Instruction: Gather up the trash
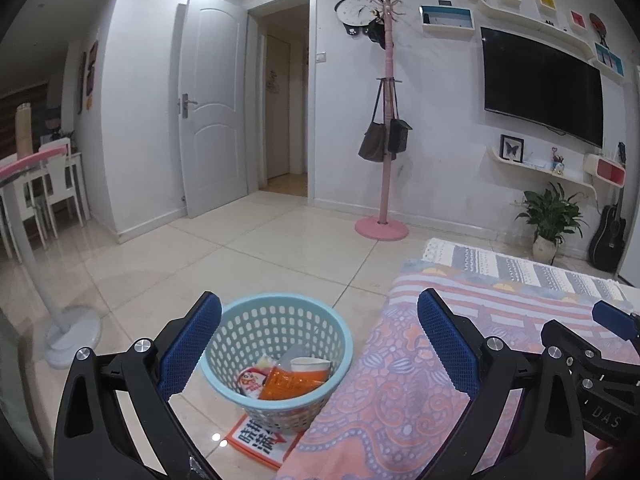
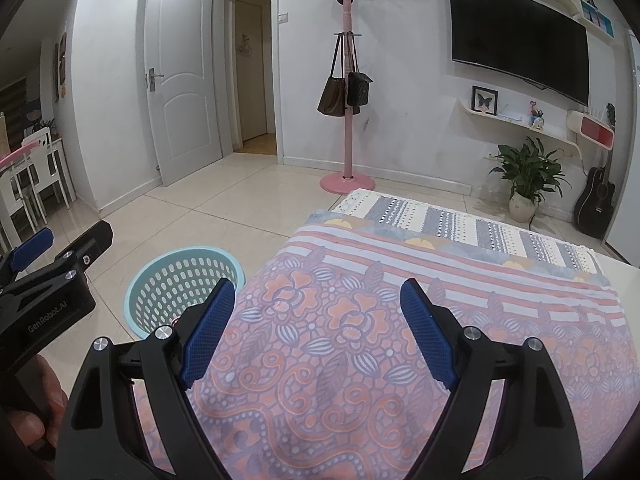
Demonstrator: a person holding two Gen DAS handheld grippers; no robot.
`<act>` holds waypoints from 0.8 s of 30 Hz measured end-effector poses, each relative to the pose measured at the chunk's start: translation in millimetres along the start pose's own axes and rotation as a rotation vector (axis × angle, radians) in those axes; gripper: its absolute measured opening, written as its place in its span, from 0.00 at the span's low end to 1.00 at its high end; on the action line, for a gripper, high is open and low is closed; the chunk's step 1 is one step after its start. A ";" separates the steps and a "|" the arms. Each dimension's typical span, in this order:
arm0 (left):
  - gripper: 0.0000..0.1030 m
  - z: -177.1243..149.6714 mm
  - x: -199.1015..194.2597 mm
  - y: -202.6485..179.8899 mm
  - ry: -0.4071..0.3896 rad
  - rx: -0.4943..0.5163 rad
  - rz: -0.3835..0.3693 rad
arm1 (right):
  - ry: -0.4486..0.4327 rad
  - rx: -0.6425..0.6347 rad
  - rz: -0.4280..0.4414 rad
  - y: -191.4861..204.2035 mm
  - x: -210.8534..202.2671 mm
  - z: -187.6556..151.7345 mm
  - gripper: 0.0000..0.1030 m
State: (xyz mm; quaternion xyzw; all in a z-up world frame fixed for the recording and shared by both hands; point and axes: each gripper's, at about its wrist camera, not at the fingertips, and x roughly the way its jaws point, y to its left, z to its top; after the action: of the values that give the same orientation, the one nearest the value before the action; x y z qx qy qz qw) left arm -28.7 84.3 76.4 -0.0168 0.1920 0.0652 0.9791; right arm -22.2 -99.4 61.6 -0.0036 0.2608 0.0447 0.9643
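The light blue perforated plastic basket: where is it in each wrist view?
Left wrist: light blue perforated plastic basket at bottom centre, wrappers inside, between the open fingers.
Right wrist: basket at lower left, beside the patterned cloth.
Shared landmark: pink coat stand.

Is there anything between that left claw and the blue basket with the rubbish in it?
Nothing visible blocks it. The left gripper is open and empty, with the blue basket just ahead on bare floor. The basket's top is open, wrappers already inside. The patterned cloth lies beside it.
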 end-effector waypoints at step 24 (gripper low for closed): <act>0.93 -3.3 4.4 1.0 0.017 0.019 0.013 | 0.011 0.014 0.003 -2.4 2.1 -0.2 0.78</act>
State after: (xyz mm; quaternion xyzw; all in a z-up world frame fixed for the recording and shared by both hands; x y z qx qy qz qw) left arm -26.0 85.6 71.6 -0.0069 0.2013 0.0695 0.9770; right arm -20.2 -101.6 60.4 0.0032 0.2666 0.0443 0.9628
